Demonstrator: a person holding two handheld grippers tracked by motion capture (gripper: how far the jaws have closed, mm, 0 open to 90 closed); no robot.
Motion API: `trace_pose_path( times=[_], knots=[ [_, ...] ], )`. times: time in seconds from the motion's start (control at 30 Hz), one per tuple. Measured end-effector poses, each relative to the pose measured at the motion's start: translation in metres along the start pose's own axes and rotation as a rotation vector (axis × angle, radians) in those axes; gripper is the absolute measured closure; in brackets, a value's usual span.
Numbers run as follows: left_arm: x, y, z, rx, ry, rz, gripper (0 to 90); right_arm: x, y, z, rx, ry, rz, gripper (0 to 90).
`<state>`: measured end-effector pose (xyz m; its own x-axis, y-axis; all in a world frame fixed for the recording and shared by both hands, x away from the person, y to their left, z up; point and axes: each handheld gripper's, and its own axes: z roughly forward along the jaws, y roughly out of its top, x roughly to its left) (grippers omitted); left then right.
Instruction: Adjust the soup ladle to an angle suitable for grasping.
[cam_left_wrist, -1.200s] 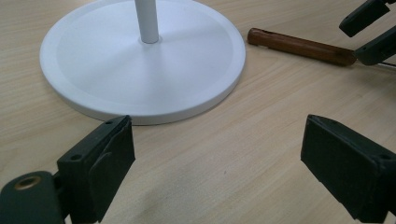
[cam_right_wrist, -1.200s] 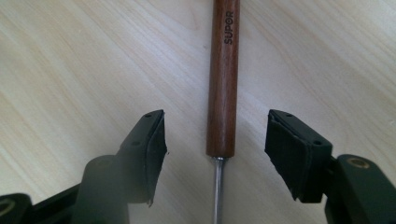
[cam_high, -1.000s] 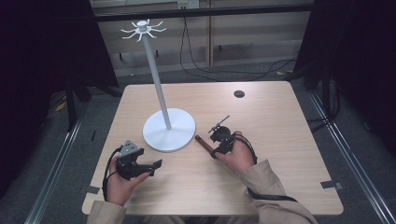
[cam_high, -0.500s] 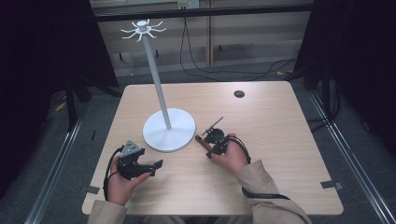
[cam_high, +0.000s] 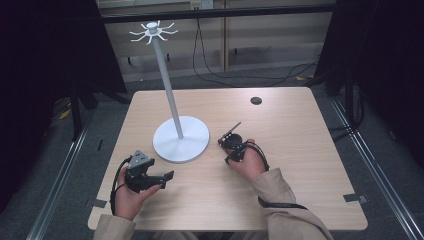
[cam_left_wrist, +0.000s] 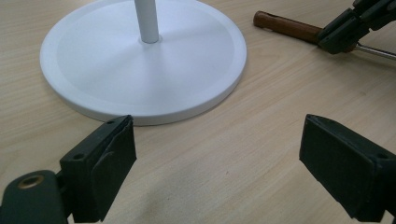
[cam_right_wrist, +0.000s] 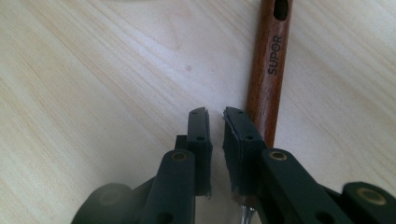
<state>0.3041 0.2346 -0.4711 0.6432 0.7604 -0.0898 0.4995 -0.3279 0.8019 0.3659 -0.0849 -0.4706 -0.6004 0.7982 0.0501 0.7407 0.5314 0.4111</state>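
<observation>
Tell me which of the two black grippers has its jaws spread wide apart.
The left gripper, held near the white round stand base. Its jaws stand far apart over bare table; the right gripper shows only a narrow slit, beside the brown wooden handle.

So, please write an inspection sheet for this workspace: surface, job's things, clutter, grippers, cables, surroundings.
Surface: light wooden table, with a dark round spot near the far edge.
Job's things: white hook stand; wooden-handled utensil marked SUPOR, lying flat.
Clutter: nothing seen.
Grippers: left gripper wide open, above bare wood; right gripper nearly closed, empty, beside the handle.
Cables: black cables on the floor beyond the table.
Surroundings: dark curtains, floor rails.
</observation>
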Motion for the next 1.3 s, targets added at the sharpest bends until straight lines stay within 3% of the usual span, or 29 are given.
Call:
trace_pose_path(
  times=[0.17, 0.37, 0.5, 0.73, 0.9, 0.97, 1.1, 1.3],
  knots=[
    [0.0, 0.001, 0.0, 0.0, 0.002, 0.005, 10.9, -0.002, 0.0, -0.006, -0.014, 0.017, 0.027, 71.6],
    [-0.001, 0.001, 0.001, 0.002, 0.002, 0.001, 10.9, -0.012, -0.001, -0.017, -0.02, -0.044, 0.052, 63.4],
    [-0.002, 0.001, 0.002, -0.002, -0.003, -0.004, 10.9, -0.017, -0.004, -0.016, -0.001, -0.052, 0.079, 60.0],
    [-0.002, 0.0, 0.004, 0.005, -0.011, 0.002, 10.9, -0.016, -0.005, -0.008, 0.014, -0.054, 0.089, 60.3],
    [-0.001, 0.0, 0.003, 0.005, -0.009, 0.0, 10.9, -0.014, -0.003, -0.002, 0.05, -0.073, 0.087, 65.7],
    [-0.001, 0.0, 0.003, 0.003, -0.007, -0.003, 10.9, -0.013, -0.003, 0.001, 0.07, -0.061, 0.09, 66.3],
    [0.0, -0.001, 0.003, 0.004, -0.006, -0.005, 10.9, -0.013, -0.003, 0.002, 0.071, -0.067, 0.094, 72.1],
    [0.0, -0.001, 0.002, 0.0, -0.007, -0.007, 10.9, -0.016, 0.001, 0.001, 0.11, -0.053, 0.14, 74.8]
  ],
)
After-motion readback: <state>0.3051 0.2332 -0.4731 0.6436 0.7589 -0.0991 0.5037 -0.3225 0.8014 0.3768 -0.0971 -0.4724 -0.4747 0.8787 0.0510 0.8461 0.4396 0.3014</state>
